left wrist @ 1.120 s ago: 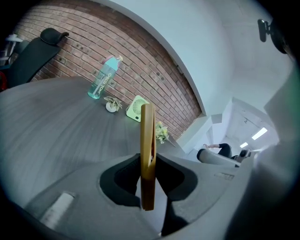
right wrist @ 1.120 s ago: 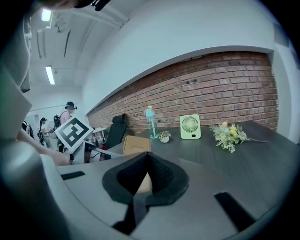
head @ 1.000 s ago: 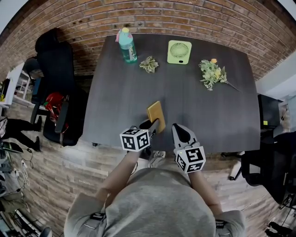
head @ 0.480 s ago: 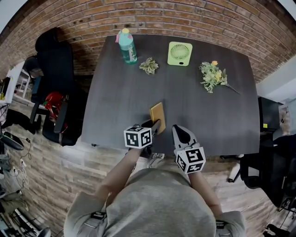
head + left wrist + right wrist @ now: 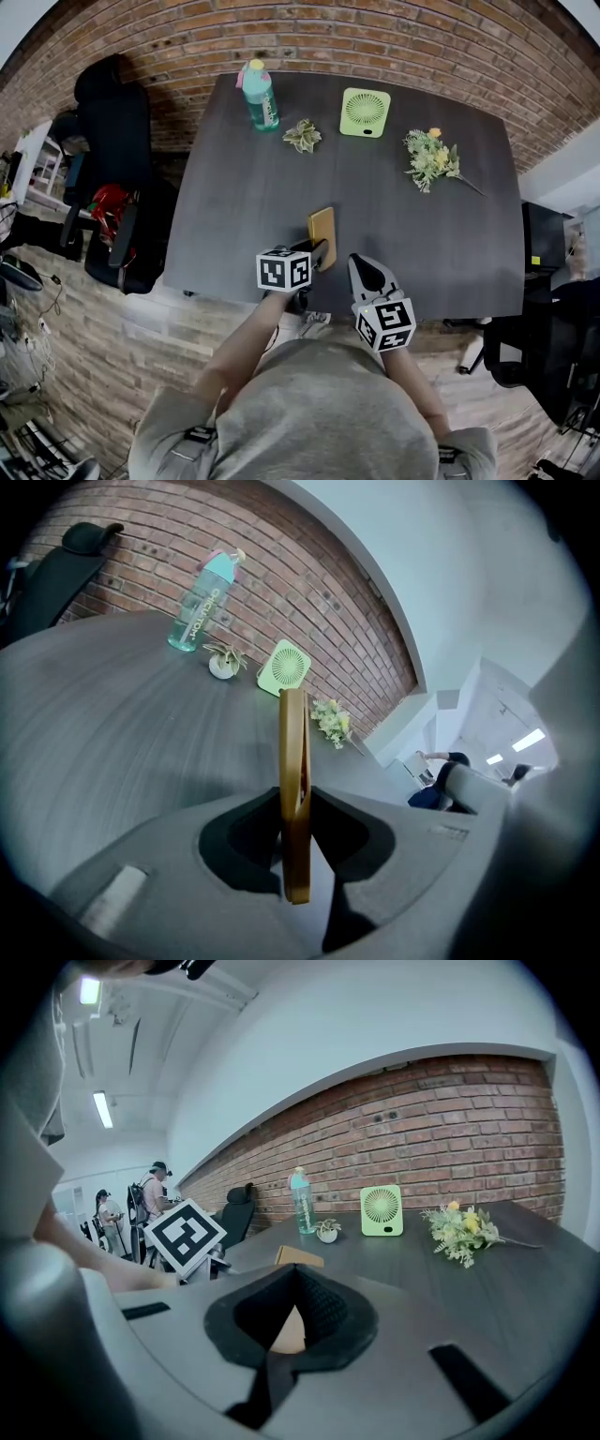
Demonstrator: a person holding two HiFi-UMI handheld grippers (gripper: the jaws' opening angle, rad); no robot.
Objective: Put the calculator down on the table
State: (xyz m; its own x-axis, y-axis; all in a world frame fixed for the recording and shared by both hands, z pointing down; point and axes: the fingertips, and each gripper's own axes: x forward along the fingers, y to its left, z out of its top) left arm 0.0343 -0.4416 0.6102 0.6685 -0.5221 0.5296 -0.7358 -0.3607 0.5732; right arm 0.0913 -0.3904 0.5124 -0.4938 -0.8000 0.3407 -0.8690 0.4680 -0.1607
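The left claw (image 5: 316,254) is clamping the calculator (image 5: 322,232) by its near end over the near edge of the tabletop (image 5: 234,187), seemingly for lowering it flat, while the right claw (image 5: 367,270), closed and empty, is hovering beside that edge.

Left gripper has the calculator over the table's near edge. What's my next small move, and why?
Probably ease the left gripper down a little, then open. Its jaws clamp the calculator, which seems to hang just above the table; contact isn't clear. The right gripper sits shut alongside.
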